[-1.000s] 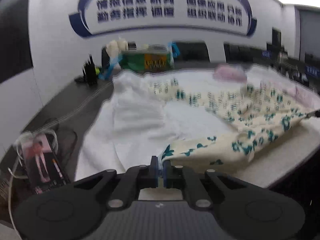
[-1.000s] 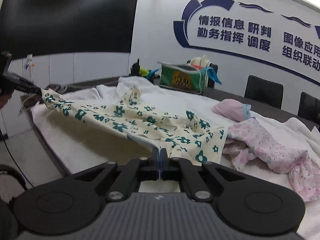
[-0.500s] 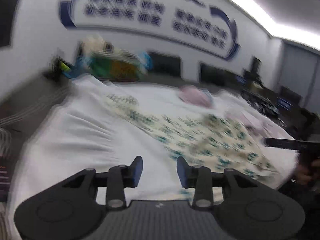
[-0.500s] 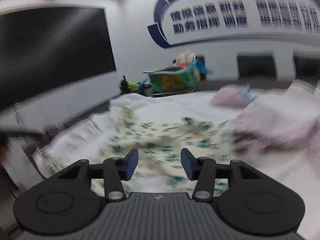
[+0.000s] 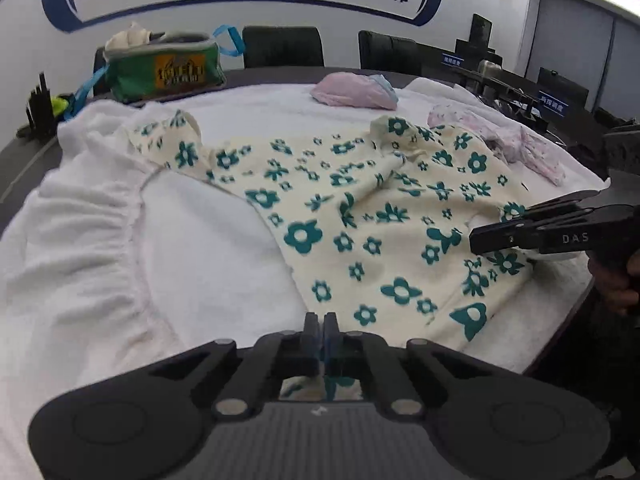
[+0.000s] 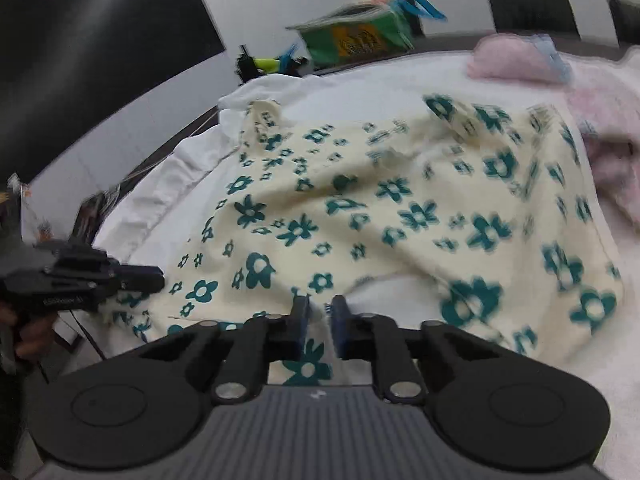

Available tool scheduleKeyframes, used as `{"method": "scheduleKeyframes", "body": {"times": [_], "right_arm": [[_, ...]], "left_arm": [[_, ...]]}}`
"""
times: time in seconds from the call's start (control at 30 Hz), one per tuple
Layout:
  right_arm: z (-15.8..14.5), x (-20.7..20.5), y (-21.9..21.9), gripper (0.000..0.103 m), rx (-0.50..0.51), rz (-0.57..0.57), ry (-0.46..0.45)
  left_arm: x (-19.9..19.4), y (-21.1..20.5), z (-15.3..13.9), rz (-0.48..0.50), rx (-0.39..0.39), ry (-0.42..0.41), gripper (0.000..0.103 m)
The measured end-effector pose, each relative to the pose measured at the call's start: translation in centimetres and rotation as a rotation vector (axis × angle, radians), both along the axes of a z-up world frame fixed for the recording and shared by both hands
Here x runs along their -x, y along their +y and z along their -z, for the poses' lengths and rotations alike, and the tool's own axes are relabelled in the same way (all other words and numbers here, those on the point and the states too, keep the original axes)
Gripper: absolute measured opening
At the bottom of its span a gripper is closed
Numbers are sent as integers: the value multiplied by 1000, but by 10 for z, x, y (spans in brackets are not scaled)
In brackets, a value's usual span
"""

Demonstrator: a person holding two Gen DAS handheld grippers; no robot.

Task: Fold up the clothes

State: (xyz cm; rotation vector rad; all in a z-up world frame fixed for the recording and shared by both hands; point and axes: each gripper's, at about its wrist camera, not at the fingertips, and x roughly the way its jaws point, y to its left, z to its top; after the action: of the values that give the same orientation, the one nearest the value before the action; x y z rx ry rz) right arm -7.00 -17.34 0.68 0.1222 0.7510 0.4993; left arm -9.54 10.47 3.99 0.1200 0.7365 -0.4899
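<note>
While I am bringing both tools down at the near hem of the cream garment with teal flowers (image 5: 360, 216), it is lying spread on the white towel (image 5: 100, 248) covering the counter, its long axis running away from me toward the green bag (image 5: 168, 68) and the two sleeves pointing off at the far end. My left gripper (image 5: 321, 326) is sitting at the near left corner of the hem, its jaws having just been closing and now pressed together on the cloth edge. My right gripper (image 6: 319, 316) is sitting at the near right part of the hem, its jaws having just been closing too, with a thin fold of fabric between them. Each hand is nearest its own corner, so I judge the fold is going to carry this hem away from me toward the collar.
</note>
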Motion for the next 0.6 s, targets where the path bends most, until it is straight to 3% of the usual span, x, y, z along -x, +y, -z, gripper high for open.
{"method": "scheduleKeyframes", "body": {"times": [0.13,0.23,0.33,0.4,0.43,0.5,0.6], "right_arm": [[-14,5,1,3,-5,37,-116],[-20,5,-3,3,3,79,-170],[-10,-4,0,11,75,69,-92],[-8,-5,-2,28,99,71,-90],[-15,-8,-8,33,76,85,-103],[-29,-17,-20,37,23,116,-131],[-44,-54,-23,39,-27,112,-108]], "left_arm": [[-9,-2,-16,-9,7,-78,0],[-23,-8,-12,5,-15,-50,1],[-32,-5,-2,-1,-40,8,13],[-37,10,-11,-38,0,20,16],[-40,19,-20,-65,32,18,19],[-57,29,-43,-134,69,-1,41],[-106,21,-56,-180,75,46,49]]}}
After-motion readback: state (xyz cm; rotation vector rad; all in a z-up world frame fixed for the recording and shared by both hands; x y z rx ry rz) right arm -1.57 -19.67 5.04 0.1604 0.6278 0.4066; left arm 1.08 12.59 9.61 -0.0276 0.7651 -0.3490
